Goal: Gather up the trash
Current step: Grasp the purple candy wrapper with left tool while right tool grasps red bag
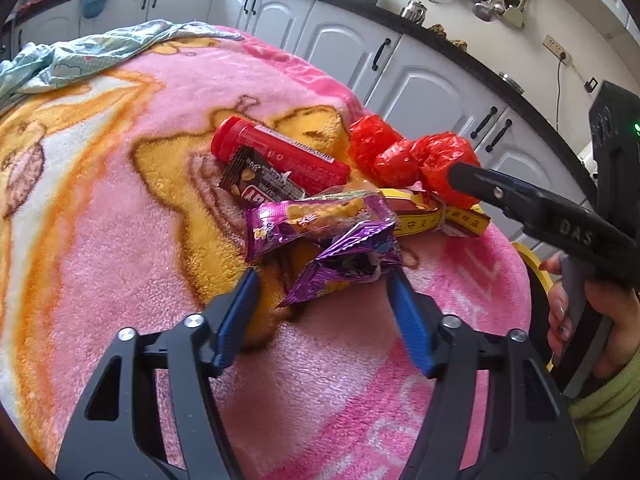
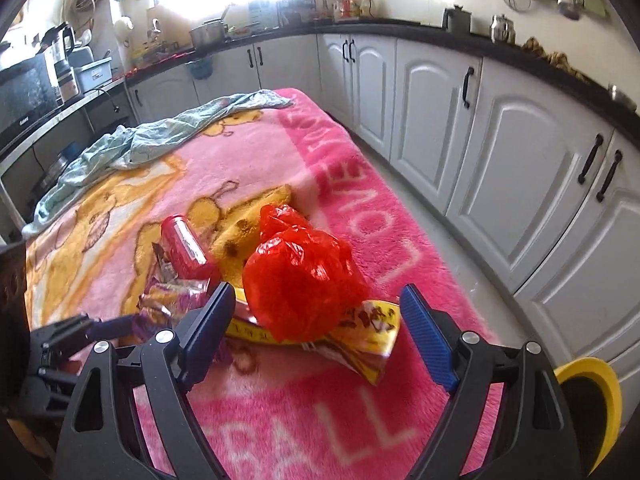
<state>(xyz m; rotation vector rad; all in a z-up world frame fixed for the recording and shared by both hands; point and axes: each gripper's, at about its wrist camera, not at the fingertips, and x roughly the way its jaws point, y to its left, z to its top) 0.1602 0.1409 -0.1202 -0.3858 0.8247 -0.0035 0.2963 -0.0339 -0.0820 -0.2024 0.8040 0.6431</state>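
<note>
1. Two grippers are working over one pink fleece blanket (image 1: 120, 264) where the trash is lying in a single small heap
2. One red cylindrical tube (image 1: 280, 154) is lying on its side at the far edge of the heap, its cap pointing left in the left wrist view
3. One brown snack wrapper (image 1: 256, 186) is sitting against the tube, partly under the purple ones
4. Two purple foil wrappers (image 1: 340, 248) are lying crumpled at the near side
5. One red plastic bag (image 2: 300, 276) is resting on one yellow packet (image 2: 368, 332)
6. The left gripper (image 1: 322, 280) is standing part-open, its jaws flanking the nearer purple wrapper; whether the pads are pressing it I cannot tell
7. The right gripper (image 2: 316, 304) is standing wide, its jaws either side of the red bag and not touching it
8. One light blue cloth (image 2: 160, 136) is lying bunched at the blanket's far end
9. One yellow-rimmed container (image 2: 592, 400) is sitting just beside the blanket's near corner
</note>
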